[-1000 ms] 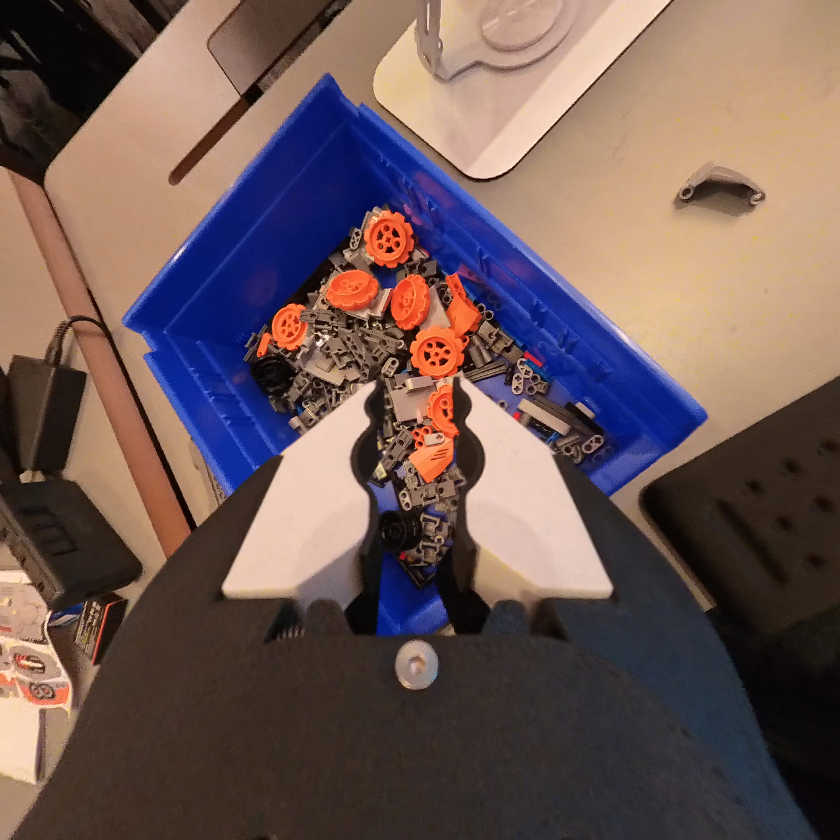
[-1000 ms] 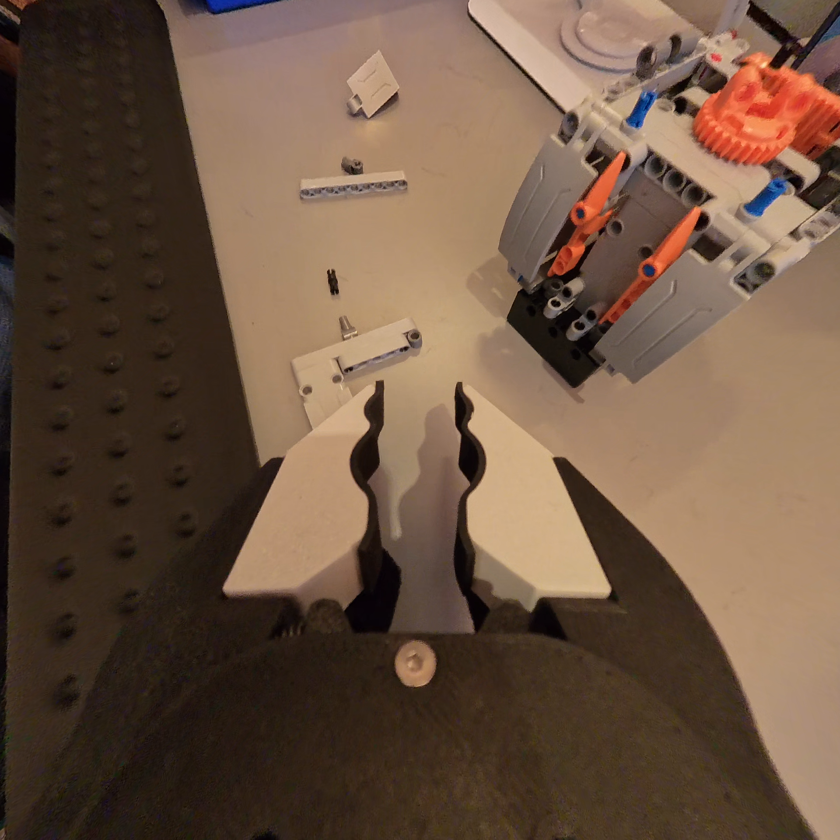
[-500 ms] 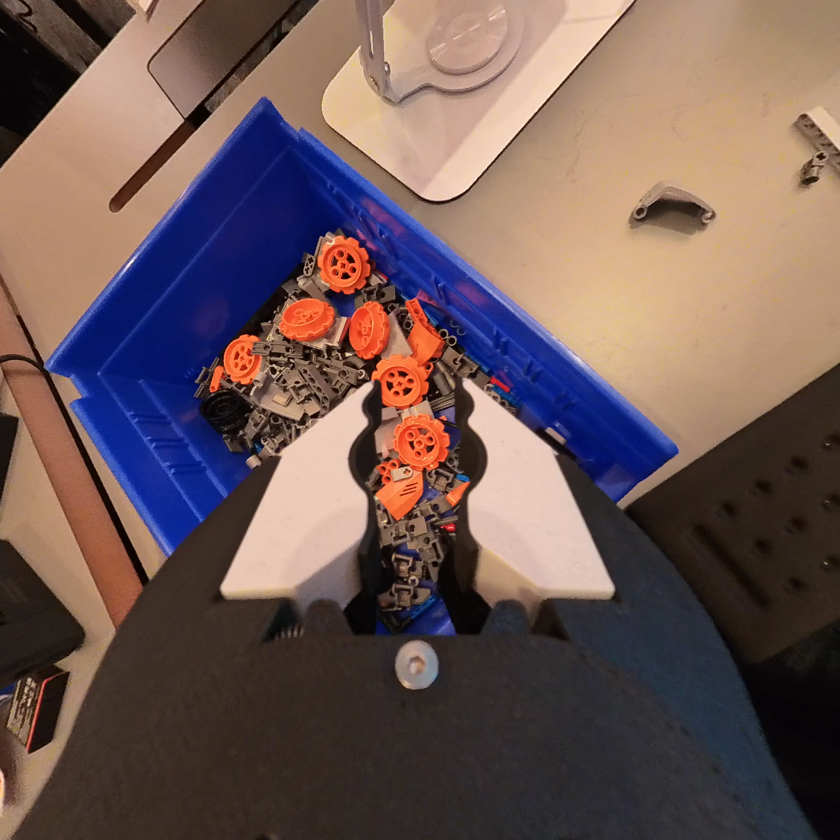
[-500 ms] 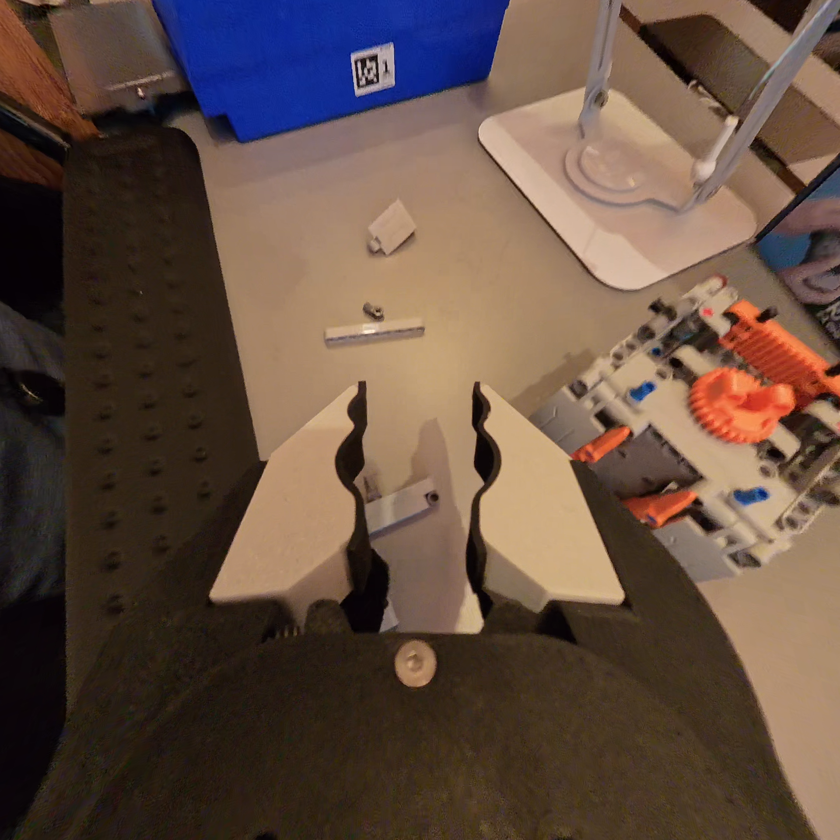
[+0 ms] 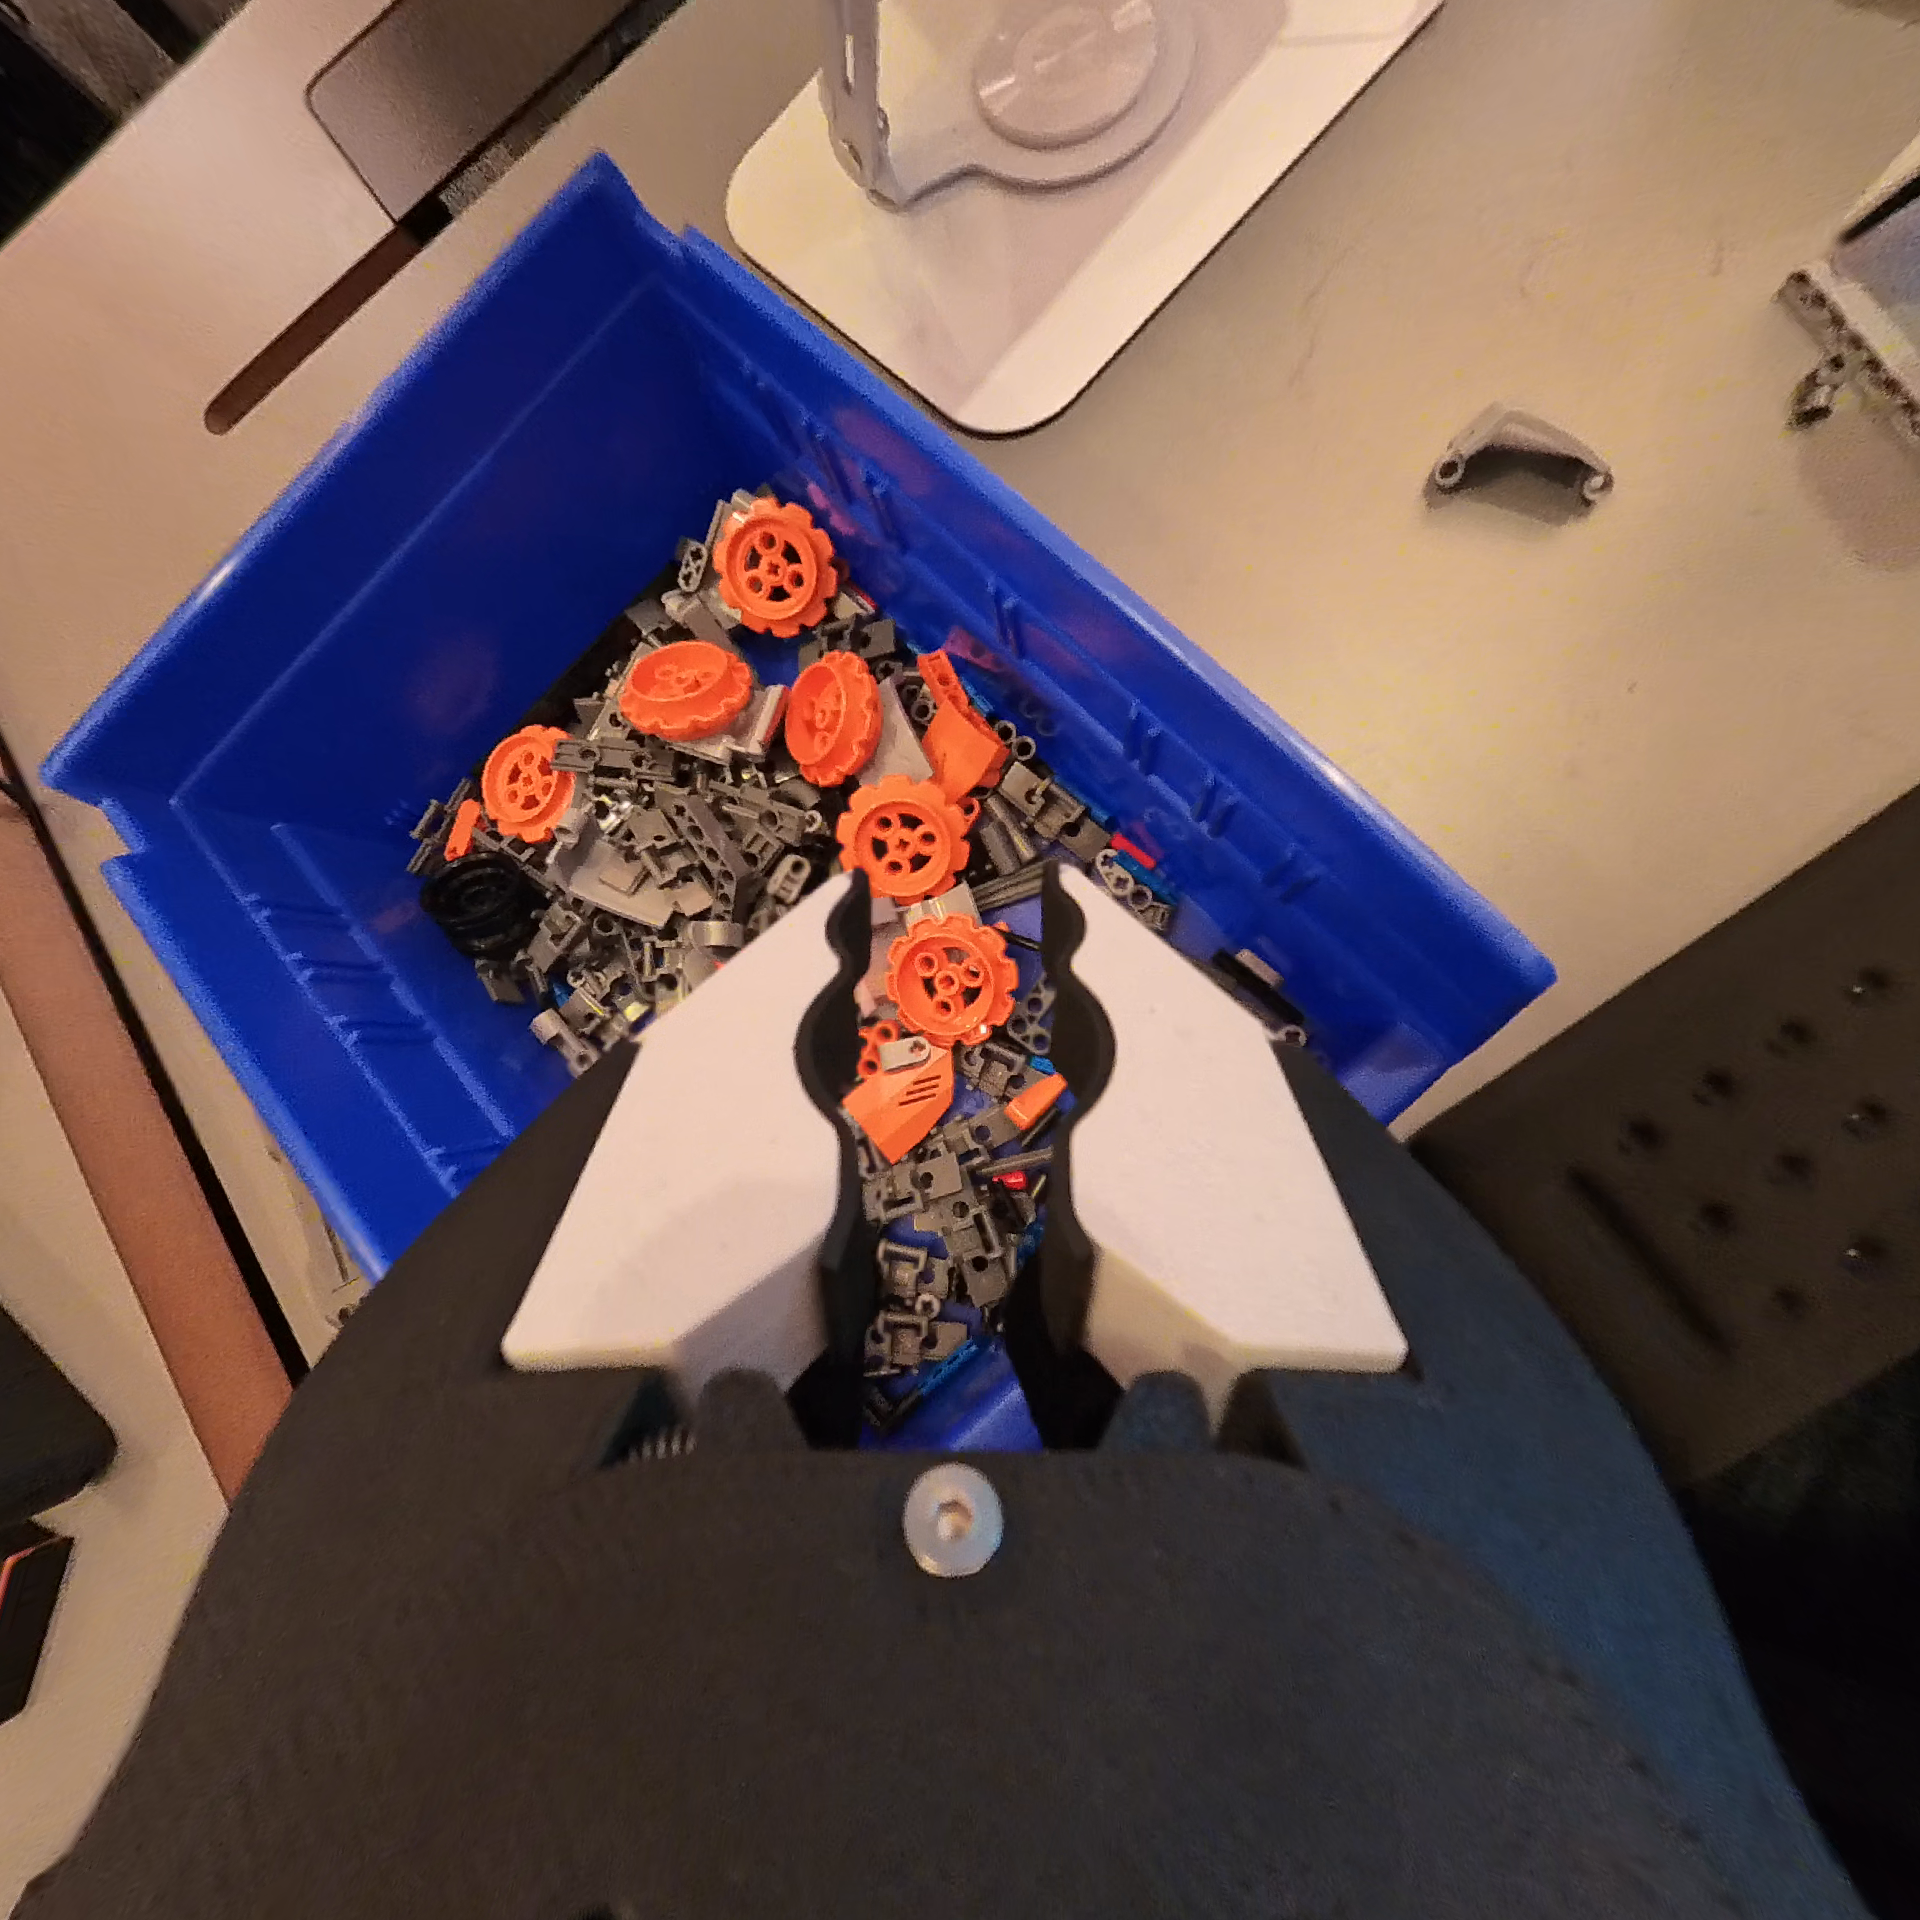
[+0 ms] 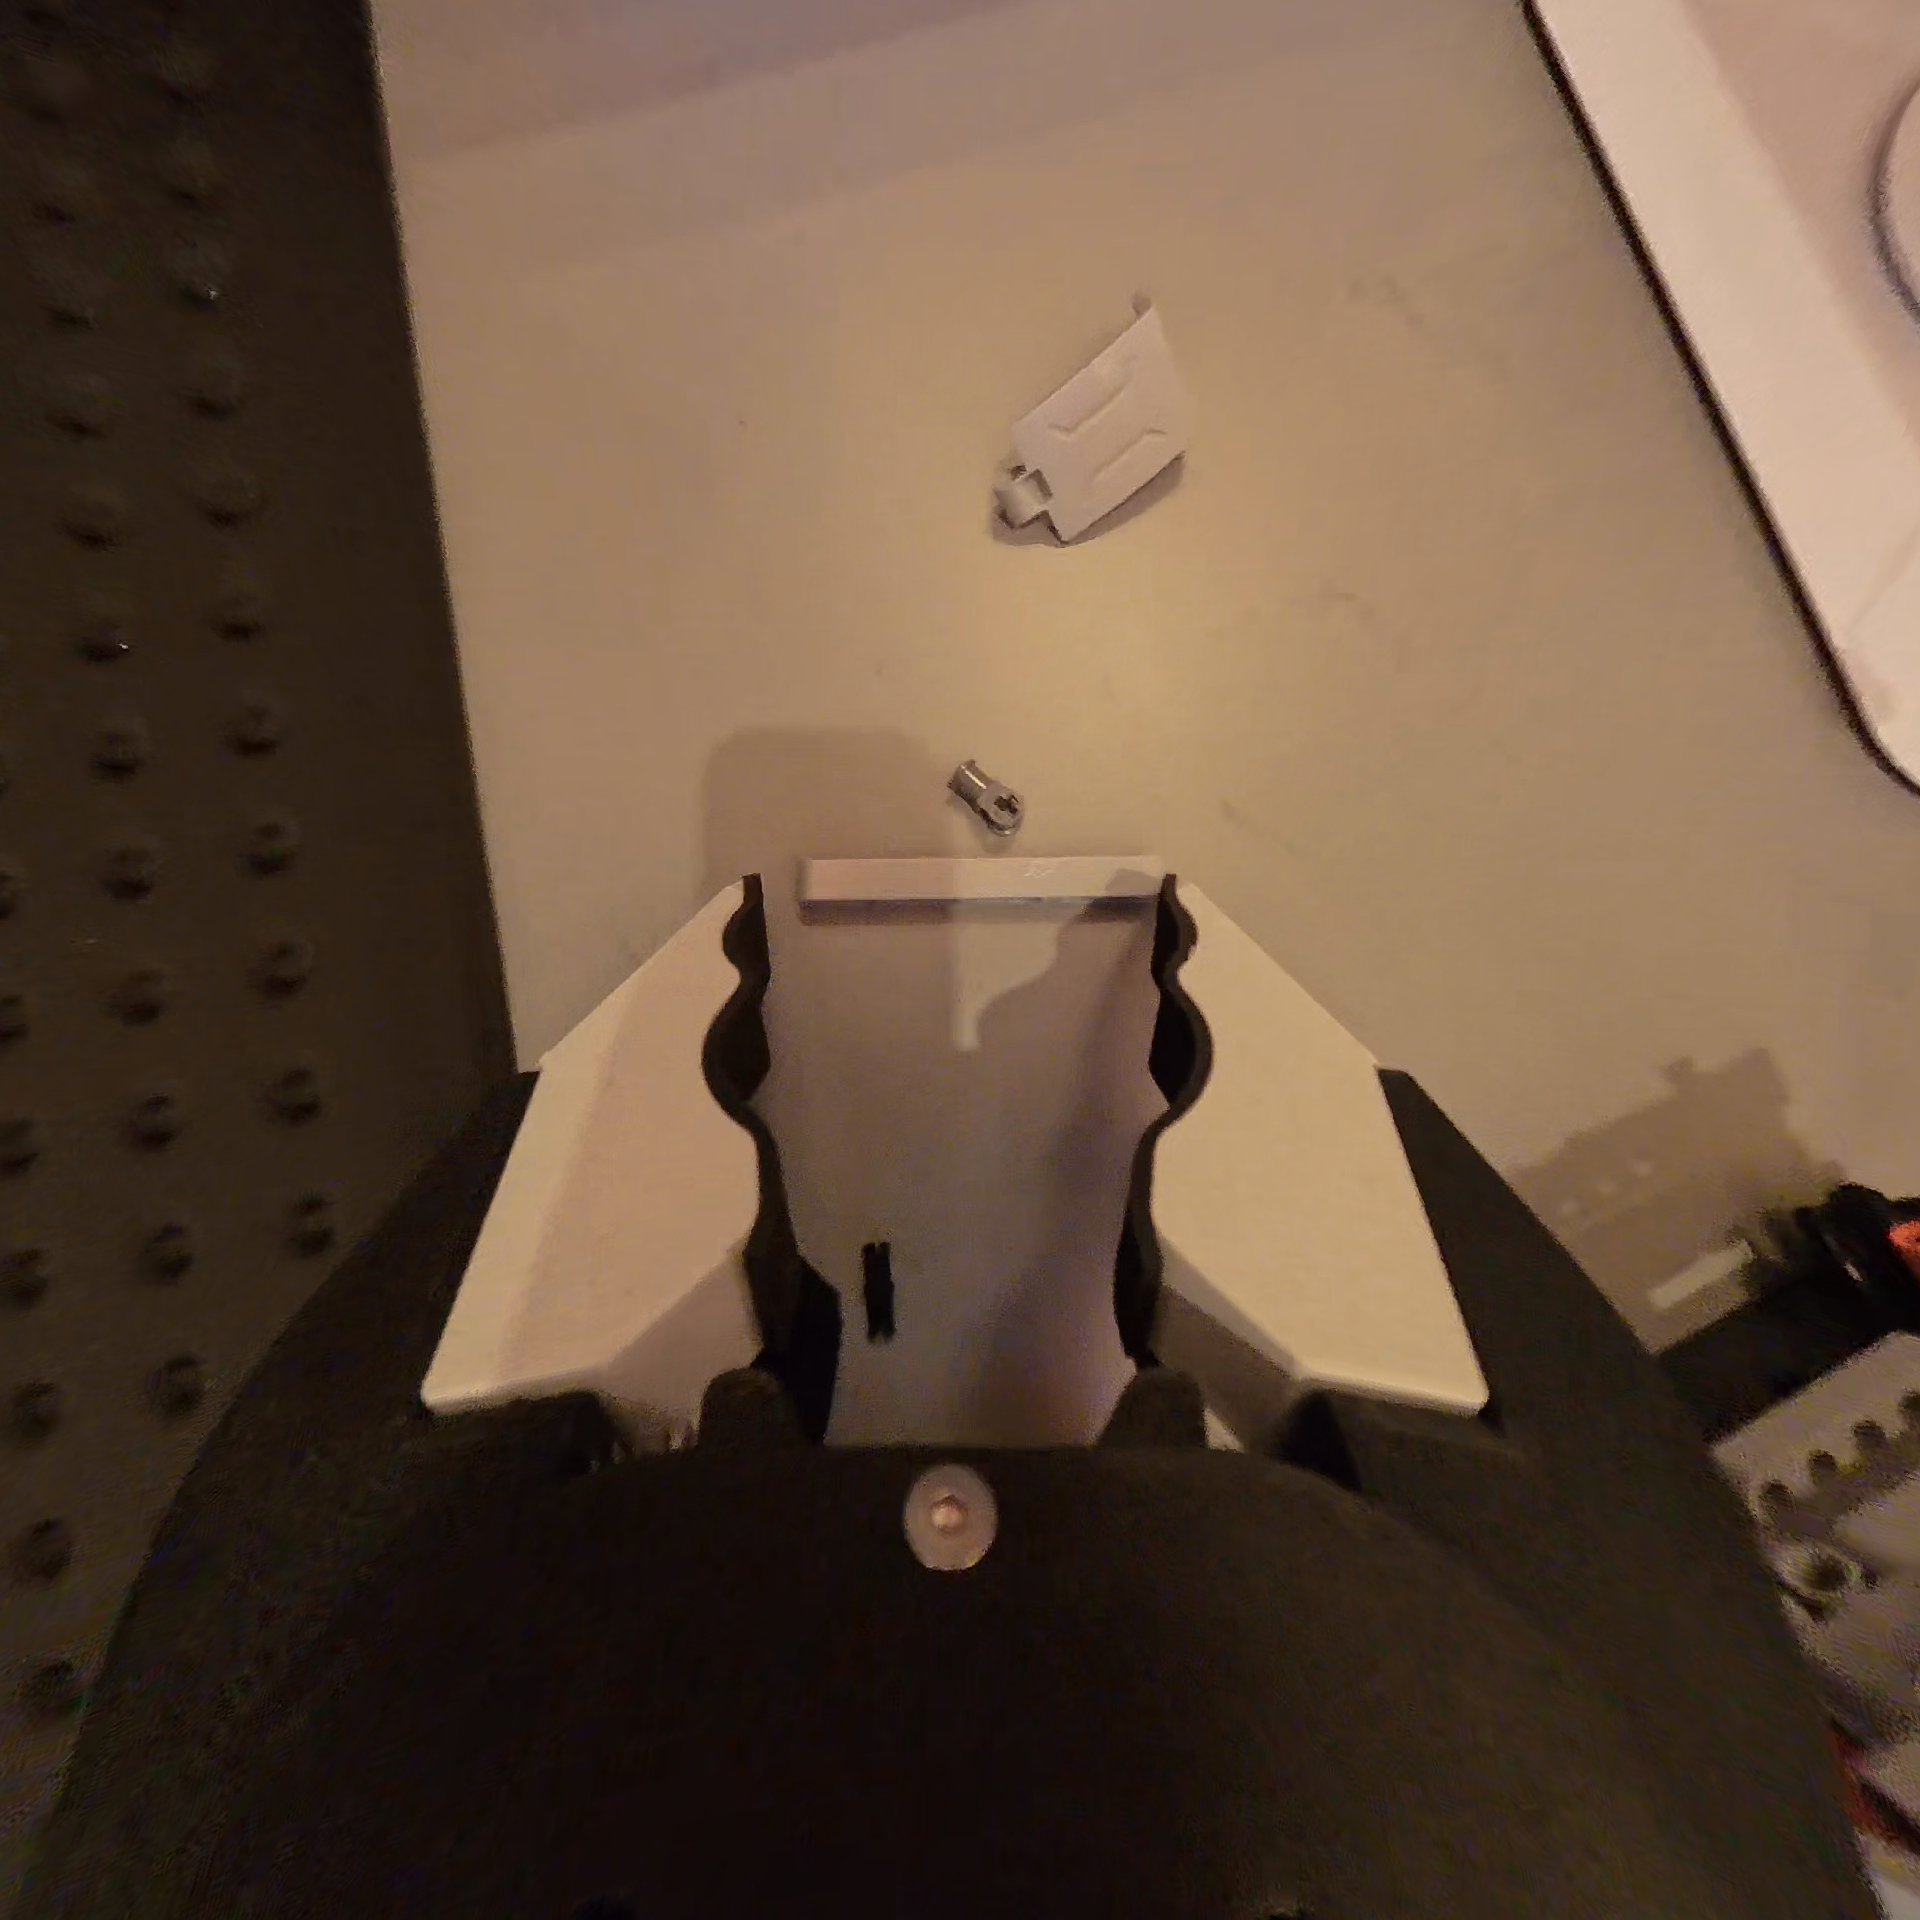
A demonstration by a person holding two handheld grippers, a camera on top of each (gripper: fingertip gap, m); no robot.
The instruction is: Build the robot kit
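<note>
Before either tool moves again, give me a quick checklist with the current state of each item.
1. Left tool open and empty: ok.
2. Left tool lined up over the blue bin, orange gear wheel showing between its fingers: ok.
3. Left tool touching the parts pile: cannot tell.
4. Right tool open wide and empty: ok.
5. Grey beam lying crosswise at the right tool's fingertips: ok.
6. Small grey connector and black pin clear of the beam: ok.
</note>
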